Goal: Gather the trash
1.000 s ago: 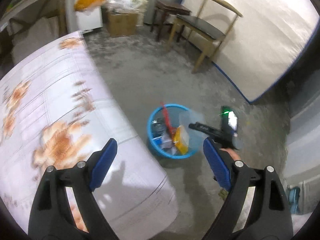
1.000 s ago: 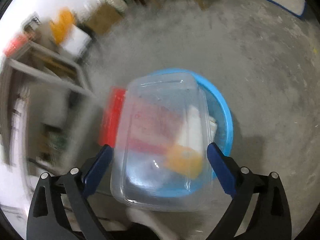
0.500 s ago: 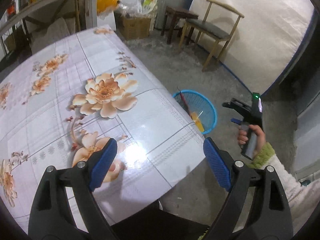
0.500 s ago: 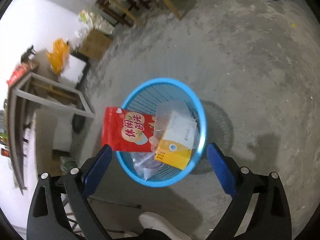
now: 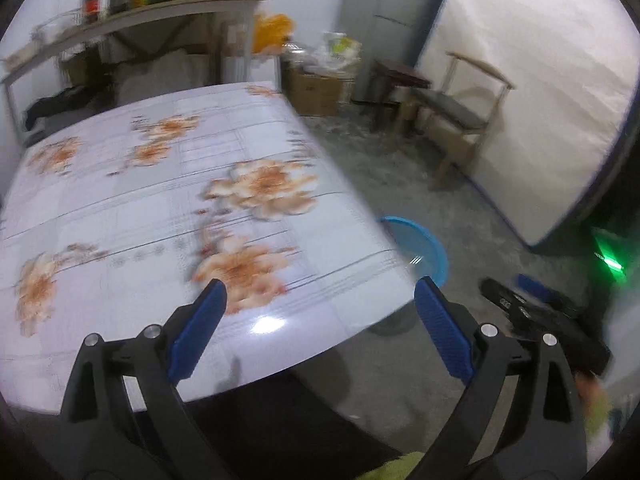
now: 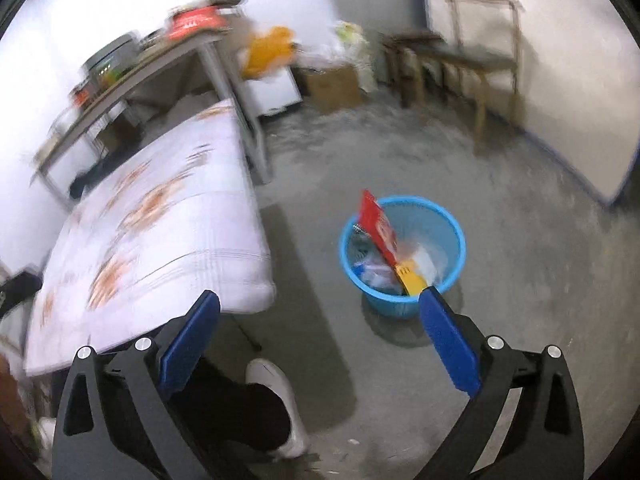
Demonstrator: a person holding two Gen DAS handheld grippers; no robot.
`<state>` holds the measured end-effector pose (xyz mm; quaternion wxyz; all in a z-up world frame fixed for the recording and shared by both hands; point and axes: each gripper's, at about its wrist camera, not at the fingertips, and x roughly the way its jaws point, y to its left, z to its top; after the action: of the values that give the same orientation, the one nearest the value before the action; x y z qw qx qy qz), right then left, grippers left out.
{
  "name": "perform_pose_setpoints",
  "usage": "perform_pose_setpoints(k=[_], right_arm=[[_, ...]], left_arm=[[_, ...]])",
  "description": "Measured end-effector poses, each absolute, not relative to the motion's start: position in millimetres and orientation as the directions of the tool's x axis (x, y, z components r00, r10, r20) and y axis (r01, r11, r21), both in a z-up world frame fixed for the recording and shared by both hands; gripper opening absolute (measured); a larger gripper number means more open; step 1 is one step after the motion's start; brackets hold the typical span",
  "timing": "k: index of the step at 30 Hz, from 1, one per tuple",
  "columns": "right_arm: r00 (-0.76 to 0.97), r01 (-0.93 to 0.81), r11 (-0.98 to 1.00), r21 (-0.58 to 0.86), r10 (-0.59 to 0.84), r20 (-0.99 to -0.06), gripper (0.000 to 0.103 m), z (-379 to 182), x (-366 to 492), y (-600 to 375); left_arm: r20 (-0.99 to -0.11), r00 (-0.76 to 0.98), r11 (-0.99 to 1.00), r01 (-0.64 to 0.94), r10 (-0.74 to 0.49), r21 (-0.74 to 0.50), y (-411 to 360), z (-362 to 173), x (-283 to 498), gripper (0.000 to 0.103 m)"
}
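Several light wrappers sit in the blue bin (image 6: 402, 254) on the floor beside the table (image 5: 168, 216): a stiff red packet (image 6: 378, 226) leaning on the rim, a yellow carton (image 6: 412, 282), clear plastic. All look thin, crushable and slippery; edges would be the surest hold. The left gripper (image 5: 320, 330) has just been opening, nothing between its jaws; the right gripper (image 6: 320, 338) gapes empty too.

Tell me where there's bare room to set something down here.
The flowered tabletop looks bare right up to its near edge. The concrete floor is open between the blue basket and the wooden chair. Crowded: the basket itself, the back shelf, the boxes in the corner.
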<state>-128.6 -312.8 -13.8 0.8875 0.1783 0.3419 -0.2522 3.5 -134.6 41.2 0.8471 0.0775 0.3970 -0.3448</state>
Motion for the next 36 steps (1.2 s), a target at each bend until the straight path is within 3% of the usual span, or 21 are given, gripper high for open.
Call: perform_pose_setpoints(k=[7,12,18,36], right_arm=[[0.652,0.531,0.834,-0.151,-0.516,-0.555,0.097,18,-116,-226],[0.652,0.514,0.839,-0.180,-0.518,-0.553,0.097,25,-108,-201],[0.570,0.564,0.817,-0.119,-0.490,-0.660,0.097,16,-99,-221],[0.494,0.650,0.751,-0.115,-0.533,-0.687,0.097,14,-108,-250]], left_arm=[[-0.719,0.629,0.889,0.457,-0.296,0.034,-106,36,0,0.091],[-0.722,0.679,0.935,0.328,-0.135,0.134,-90,32,-2,0.091],[-0.767,0.627,0.940,0.325,-0.136,0.100,-91,28,-4,0.091],[-0.791,0.603,0.936,0.330,-0.108,0.124,-103,19,-9,0.091]])
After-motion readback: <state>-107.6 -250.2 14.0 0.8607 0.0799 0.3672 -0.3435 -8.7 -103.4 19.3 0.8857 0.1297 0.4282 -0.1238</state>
